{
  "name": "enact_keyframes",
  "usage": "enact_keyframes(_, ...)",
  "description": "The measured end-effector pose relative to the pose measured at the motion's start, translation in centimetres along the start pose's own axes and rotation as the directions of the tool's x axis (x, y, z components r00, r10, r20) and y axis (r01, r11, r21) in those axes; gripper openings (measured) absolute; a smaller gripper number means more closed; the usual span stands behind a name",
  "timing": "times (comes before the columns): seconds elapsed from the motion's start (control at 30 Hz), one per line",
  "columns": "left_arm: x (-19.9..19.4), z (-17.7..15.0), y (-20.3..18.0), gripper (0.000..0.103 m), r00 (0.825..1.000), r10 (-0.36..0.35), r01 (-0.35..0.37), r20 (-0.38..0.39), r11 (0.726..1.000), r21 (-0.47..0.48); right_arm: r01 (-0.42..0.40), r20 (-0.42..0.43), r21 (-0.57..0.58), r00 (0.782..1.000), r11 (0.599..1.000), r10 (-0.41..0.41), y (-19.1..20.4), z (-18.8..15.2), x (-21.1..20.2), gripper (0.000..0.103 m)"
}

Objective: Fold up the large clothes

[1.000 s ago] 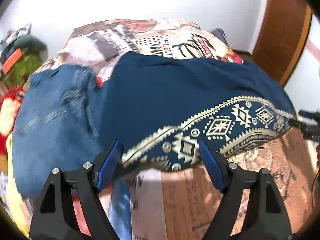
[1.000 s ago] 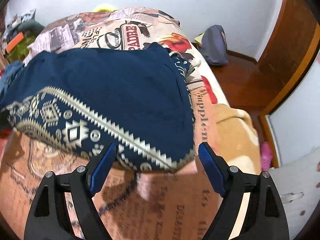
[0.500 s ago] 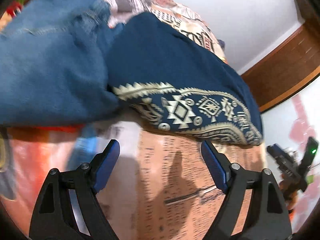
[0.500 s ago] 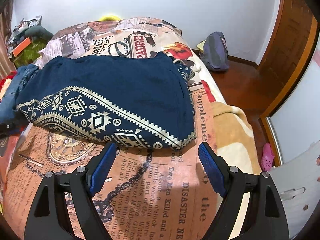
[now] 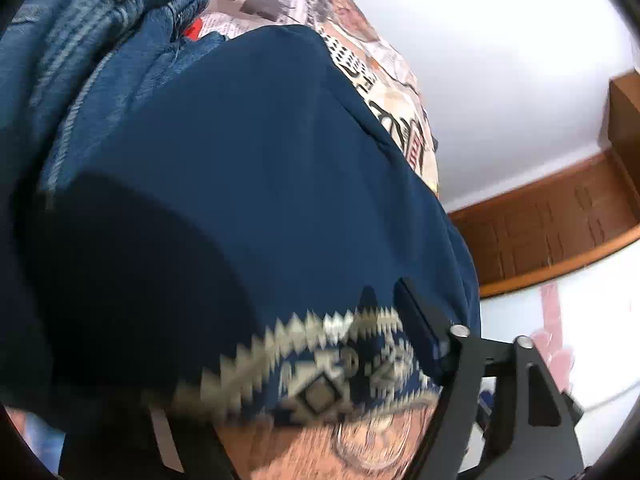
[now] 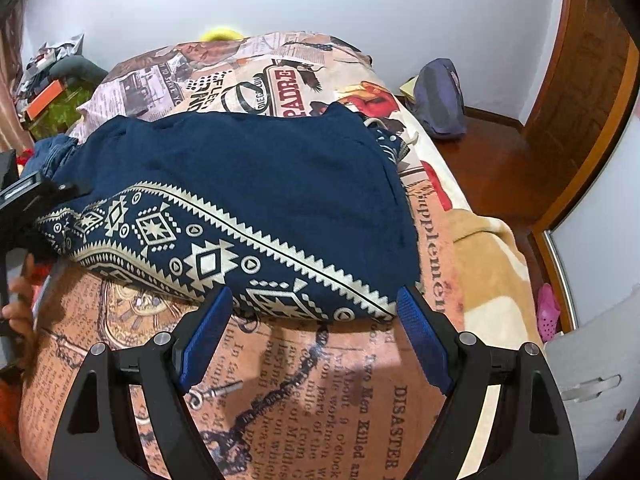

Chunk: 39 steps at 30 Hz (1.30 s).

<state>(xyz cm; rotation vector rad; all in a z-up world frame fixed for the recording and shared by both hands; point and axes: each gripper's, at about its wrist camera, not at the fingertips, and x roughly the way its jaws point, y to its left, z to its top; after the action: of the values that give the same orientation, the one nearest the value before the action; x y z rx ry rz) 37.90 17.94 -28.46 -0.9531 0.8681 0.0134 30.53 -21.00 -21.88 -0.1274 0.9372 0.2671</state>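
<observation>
A folded navy garment with a cream patterned border lies on the printed bedspread. My right gripper is open and empty, its blue pads just short of the garment's near hem. In the left wrist view the same garment fills the frame. My left gripper is pushed in at the garment's left end; only its right finger shows, and the fold hides the left one. The left gripper also shows at the left edge of the right wrist view.
Blue jeans lie bunched against the garment's far left side. A dark bag sits on the wooden floor right of the bed. A tan blanket hangs over the bed's right edge. Clutter is piled at the back left.
My left gripper has swung left and pushed in low against the garment's left end, so cloth now covers its left finger. My right gripper has drawn back slightly, staying open.
</observation>
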Motion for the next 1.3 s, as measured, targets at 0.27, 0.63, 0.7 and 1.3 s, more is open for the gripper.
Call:
enact_keyframes(0.27,-1.3,0.0,-2.1,0.019,0.996,0.077,-0.076,0.051,0.997,-0.007,-0.037,0.028,0.011,0.999,0.999,0.037,1.5,1.3,-1.4,0.082)
enact_keyframes(0.63,-13.0,-2.0,-10.4,0.006,0.961,-0.003,-0.078,0.275,0.956,0.282,-0.124,0.084,0.007,0.989,0.992,0.123,5.2,5.4,-3.7,0.082)
enact_keyframes(0.7,-14.6,-2.5,-10.4,0.006,0.951,0.008,-0.105,0.311,0.949,0.296,-0.163,0.088,-0.003,0.983,0.987,0.162,7.0,6.2,-3.4,0.082)
enact_keyframes(1.3,-12.8,-1.5,-4.0,0.007,0.939,0.183,-0.250,0.292,0.945,0.211,-0.308,-0.157,-0.122,0.945,0.944,0.288,16.3,3.1,6.6,0.087)
